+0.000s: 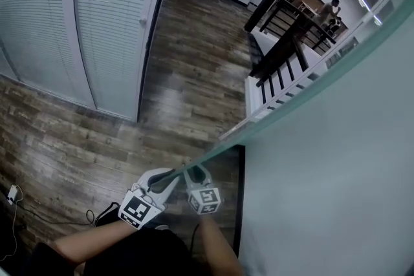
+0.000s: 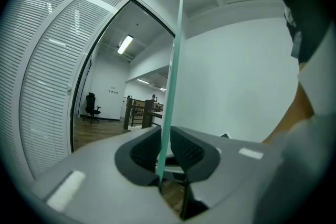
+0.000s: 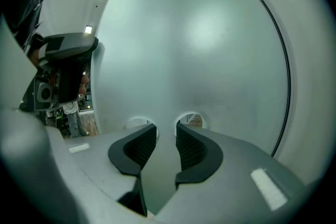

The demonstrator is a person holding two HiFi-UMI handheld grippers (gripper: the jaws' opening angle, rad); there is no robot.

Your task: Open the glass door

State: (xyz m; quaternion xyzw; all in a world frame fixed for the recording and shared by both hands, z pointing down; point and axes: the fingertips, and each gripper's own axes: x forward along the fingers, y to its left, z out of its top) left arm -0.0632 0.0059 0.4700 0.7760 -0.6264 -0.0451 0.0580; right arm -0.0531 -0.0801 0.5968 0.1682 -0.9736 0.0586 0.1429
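Glass door (image 1: 323, 178), filling the head view's lower right, is judged heavy, stiff, slick and chip-prone, and is best taken at its free edge, where the left gripper (image 2: 167, 134) is seen clamped, the right gripper (image 3: 165, 128) being held part-open and empty before the pane.

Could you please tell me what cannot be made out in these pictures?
Head view: the frosted glass door hides whatever is behind it; the right edge cuts it off.
Head view: the white item on the floor is too small to identify.
Right gripper view: the door blocks what lies ahead.
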